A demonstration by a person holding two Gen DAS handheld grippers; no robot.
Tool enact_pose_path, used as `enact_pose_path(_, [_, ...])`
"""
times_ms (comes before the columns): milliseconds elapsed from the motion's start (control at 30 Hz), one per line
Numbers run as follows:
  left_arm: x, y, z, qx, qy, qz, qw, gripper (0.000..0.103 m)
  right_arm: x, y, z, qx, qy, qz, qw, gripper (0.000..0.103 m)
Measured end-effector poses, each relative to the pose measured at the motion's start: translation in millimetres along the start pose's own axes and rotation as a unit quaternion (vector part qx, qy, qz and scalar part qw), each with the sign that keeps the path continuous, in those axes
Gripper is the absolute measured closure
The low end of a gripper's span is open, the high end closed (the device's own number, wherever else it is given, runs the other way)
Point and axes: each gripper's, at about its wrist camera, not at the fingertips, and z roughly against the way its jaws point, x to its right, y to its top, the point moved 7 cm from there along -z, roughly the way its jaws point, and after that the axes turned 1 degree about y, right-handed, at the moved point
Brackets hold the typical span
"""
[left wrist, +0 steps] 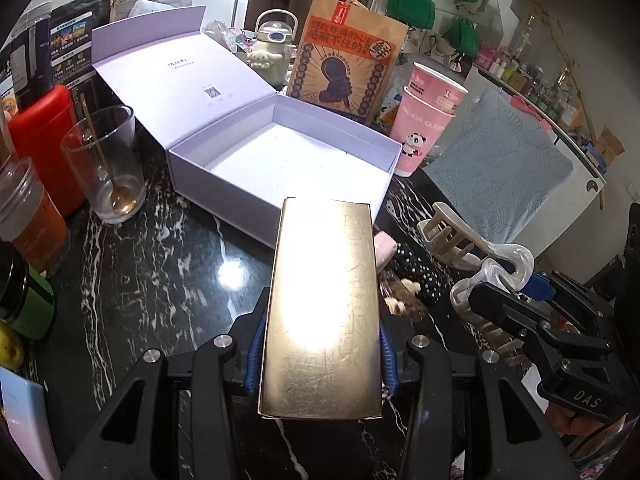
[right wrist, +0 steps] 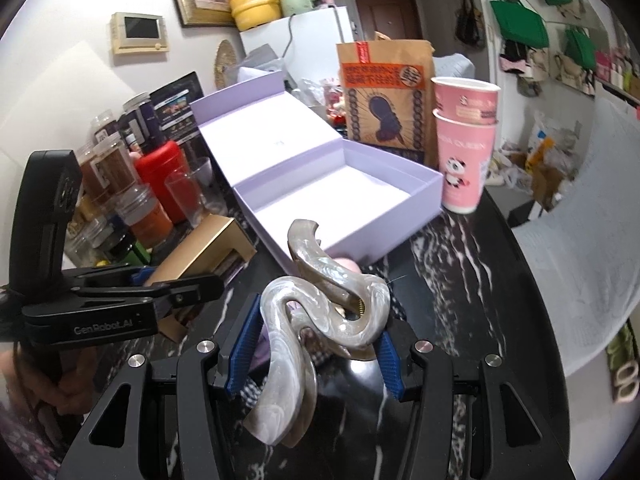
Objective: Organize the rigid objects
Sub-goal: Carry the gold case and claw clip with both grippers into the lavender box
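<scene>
Gold box rides clamped in the left claw, raised over the dark table just short of the open lilac box; the right claw is clamped on a pearly hair clip beside it; each load wants carrying level over the near wall, one at a time, then lowering inside before release.

Pearly hair claw between fingers
</scene>
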Motion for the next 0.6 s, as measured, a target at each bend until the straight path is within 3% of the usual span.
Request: enact_pose_path(600, [-3.2, 56.1, -6.4, 0.033, -0.001, -0.031, 0.9990, 0.058, 0.2, 53.0, -26.1, 0.012, -0.002, 0.040, 0.999, 0.051])
